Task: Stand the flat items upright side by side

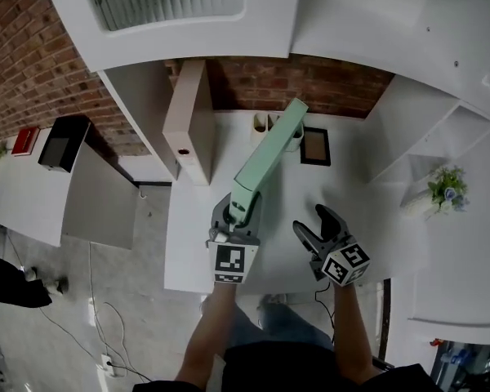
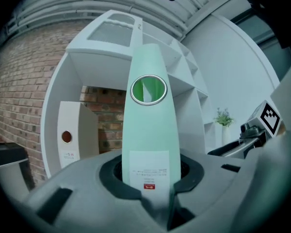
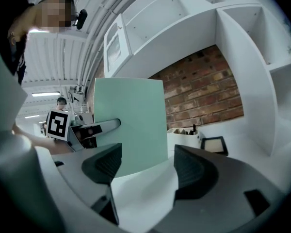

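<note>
In the head view, the green binder [image 1: 271, 155] is pinched at its near end by the left gripper [image 1: 242, 209] and reaches out over the white desk [image 1: 351, 190] toward the back wall. It is well apart from the beige binder [image 1: 188, 121], which already stands upright at the left side of the desk. The right gripper [image 1: 312, 220] is spread, holds nothing and is just beside the left one. Two binders are counted, two grippers, one picture frame [image 1: 315, 146] and at least two white pen cups [image 1: 266, 123]. The far end of the green binder is near the cups and the frame, so these could be struck if it is swung carelessly.

In the left gripper view, the jaws are seen pressed on the narrow spine of the green binder [image 2: 149, 130], low on it, beside its label. Because only one end is held, the long body could probably sag or twist out of the grip.

In the right gripper view, the jaws stand apart with only the desk between them, and the broad green cover [image 3: 131, 125] is seen beyond. Whether its lower edge touches the desk cannot be told. If it is set down too hard against the beige binder, that one could be tipped over.
</note>
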Demonstrator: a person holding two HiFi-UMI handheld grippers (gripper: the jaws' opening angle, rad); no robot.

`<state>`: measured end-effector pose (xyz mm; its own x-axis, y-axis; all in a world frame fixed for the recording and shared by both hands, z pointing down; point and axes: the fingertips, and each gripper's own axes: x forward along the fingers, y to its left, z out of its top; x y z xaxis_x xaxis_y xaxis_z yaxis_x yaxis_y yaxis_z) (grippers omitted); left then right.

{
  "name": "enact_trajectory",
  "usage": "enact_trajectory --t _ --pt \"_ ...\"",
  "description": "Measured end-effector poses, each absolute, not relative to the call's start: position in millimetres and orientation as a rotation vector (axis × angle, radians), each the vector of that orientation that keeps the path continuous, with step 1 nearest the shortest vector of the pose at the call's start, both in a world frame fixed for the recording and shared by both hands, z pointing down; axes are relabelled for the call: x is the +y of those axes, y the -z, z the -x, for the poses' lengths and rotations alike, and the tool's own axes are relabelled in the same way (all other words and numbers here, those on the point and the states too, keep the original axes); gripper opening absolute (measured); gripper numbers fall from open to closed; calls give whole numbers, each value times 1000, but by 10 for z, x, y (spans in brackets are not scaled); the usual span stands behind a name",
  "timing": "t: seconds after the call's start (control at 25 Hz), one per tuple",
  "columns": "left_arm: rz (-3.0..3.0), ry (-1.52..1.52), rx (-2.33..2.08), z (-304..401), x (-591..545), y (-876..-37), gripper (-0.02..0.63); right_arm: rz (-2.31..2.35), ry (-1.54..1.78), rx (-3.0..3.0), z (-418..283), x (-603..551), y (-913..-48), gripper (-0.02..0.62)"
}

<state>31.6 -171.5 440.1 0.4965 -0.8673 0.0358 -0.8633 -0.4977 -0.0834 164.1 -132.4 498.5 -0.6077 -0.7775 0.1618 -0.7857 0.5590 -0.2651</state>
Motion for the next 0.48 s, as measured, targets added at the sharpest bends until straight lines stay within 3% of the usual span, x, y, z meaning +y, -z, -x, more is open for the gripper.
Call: enact_trajectory --t 0.48 --pt "2443 56 1848 101 -2114 -4269 110 -1194 -455 -2812 -1345 -1586 -4919 334"
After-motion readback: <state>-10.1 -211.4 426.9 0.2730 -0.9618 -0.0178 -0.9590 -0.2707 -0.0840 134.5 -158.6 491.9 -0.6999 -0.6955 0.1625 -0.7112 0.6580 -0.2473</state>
